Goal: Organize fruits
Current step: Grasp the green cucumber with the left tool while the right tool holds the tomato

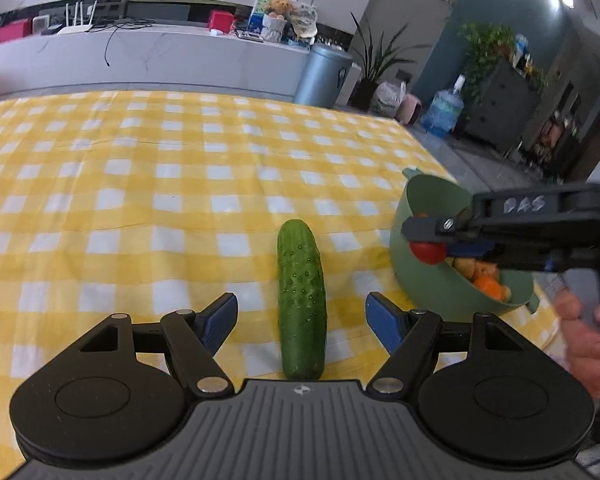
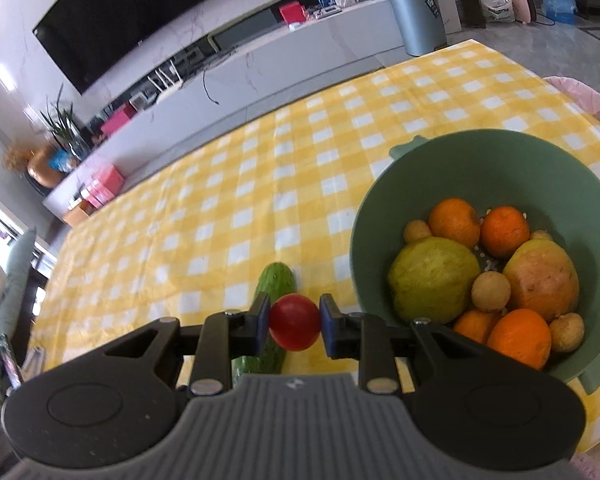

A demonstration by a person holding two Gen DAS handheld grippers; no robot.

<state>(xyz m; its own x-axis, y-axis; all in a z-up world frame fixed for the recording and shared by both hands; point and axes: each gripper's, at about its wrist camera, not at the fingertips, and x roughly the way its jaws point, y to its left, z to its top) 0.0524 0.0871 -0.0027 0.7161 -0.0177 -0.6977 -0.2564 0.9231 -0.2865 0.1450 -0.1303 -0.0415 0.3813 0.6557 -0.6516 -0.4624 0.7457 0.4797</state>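
While flat, cucumber [image 1: 302,300] lengthwise, tip away

Handwritten in pale marker on the black arm of the right gripper [image 1: 428,242]: letters reading roughly "DAS". Small round logo mark on the grey ribbed body of each gripper, too small to read. Label on the grey bin [image 2: 417,16] illegible.

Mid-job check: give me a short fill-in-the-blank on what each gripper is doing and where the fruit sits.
1. The right gripper is shut on a small red ____.
2. The cucumber lies on the checked cloth between the open fingers of the ____ gripper.
3. The oranges sit inside the ____ bowl.

Missing words: tomato; left; green
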